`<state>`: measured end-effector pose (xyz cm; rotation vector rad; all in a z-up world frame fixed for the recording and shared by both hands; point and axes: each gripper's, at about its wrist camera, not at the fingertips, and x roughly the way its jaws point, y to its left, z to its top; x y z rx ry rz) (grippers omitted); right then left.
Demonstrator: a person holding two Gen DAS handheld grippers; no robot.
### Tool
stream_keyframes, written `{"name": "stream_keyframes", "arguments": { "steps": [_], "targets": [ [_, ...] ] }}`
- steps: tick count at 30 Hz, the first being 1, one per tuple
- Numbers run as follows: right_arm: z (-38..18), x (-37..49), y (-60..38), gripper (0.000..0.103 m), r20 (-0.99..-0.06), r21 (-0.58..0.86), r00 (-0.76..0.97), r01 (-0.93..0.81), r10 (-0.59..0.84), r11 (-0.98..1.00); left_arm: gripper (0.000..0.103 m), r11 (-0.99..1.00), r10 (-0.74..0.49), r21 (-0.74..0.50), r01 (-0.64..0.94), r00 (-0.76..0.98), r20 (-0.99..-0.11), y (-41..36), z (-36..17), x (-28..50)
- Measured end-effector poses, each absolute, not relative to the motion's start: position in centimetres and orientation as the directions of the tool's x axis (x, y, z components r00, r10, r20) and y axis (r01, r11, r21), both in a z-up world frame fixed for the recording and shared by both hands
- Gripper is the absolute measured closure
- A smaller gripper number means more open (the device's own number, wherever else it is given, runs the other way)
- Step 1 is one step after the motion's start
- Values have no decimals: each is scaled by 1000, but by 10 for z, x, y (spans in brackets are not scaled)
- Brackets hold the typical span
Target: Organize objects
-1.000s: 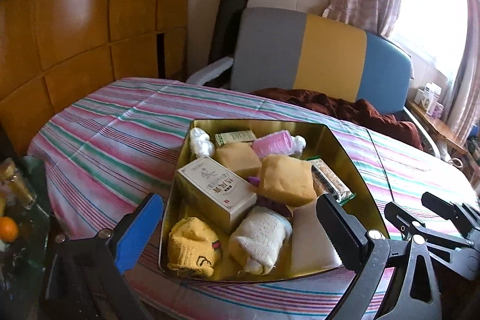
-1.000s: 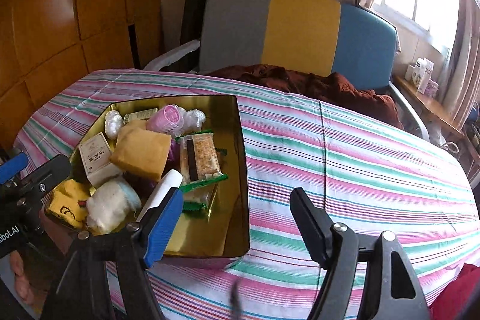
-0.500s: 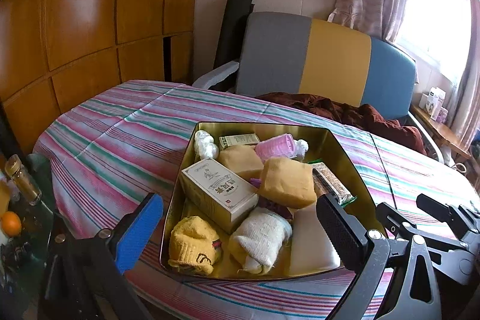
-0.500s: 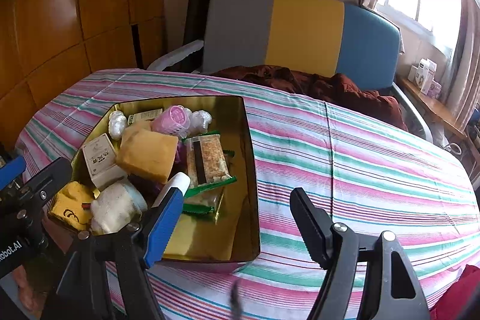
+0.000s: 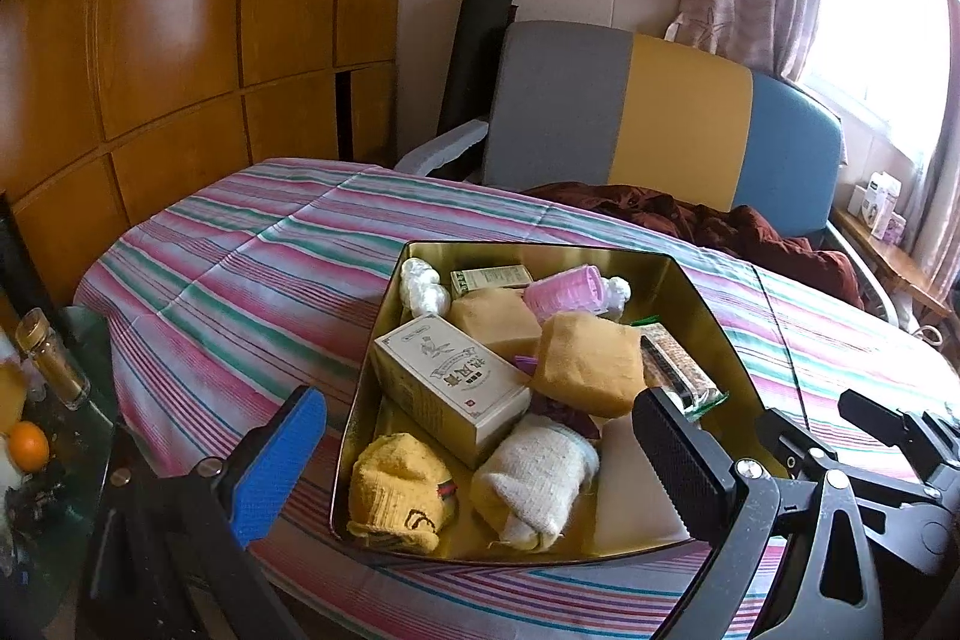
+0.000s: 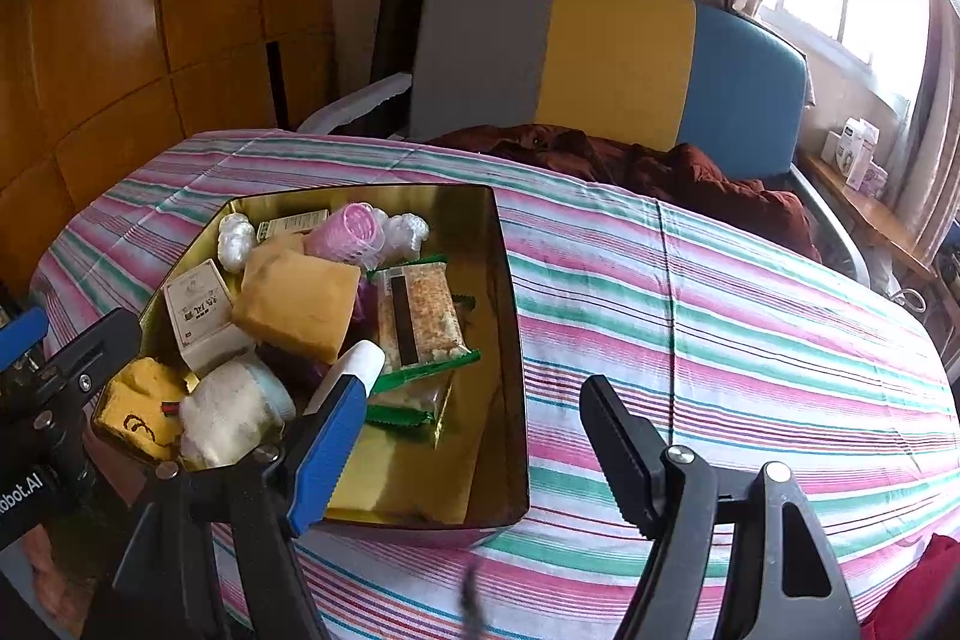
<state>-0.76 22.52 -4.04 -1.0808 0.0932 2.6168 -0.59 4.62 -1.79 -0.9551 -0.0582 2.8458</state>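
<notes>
Looking into the gold tin (image 5: pixel 708 304), I find everything small already gathered inside it: a cream carton (image 5: pixel 450 382), two tan bundles, the nearer one (image 5: pixel 585 367) resting on top of the heap, a pink ribbed roller (image 5: pixel 564 286), a yellow sock (image 5: pixel 399 487) and a white rolled sock (image 5: pixel 537 481) at the near wall, and a snack bar packet (image 6: pixel 420 319) toward the right side. Nothing of that sort lies loose on the striped cloth (image 6: pixel 720 292) around the tin. I judge this fits two readings: the collecting is over and the goods sit jumbled but contained, or the heap waits to be taken out and sorted. The pictures do not settle which, so I call no move.

My left gripper (image 5: pixel 480 448) hovers wide open at the tin's near rim, holding nothing. My right gripper (image 6: pixel 474 430) hangs just as wide and empty, its blue finger over the tin's near right corner, its black finger over bare cloth.

The right wrist view gives me the snack packet whole, a second green-edged packet beneath it, and the bare gold floor along the right wall; the left view hides much of that behind its black finger. The left view alone shows a glass side table (image 5: pixel 72 436) with an orange (image 5: pixel 29 445) and a bottle (image 5: pixel 51 367), beside the bed.
</notes>
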Motion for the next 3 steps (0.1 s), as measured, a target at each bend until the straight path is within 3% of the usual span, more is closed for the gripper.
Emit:
{"name": "stream_keyframes", "arguments": {
  "steps": [3],
  "targets": [
    [-40,-8,225,28,-698,-56,-670,-304,255,-951,1,-990,142,-80,-118,-790,-596,46,-18,-6]
  ]
}}
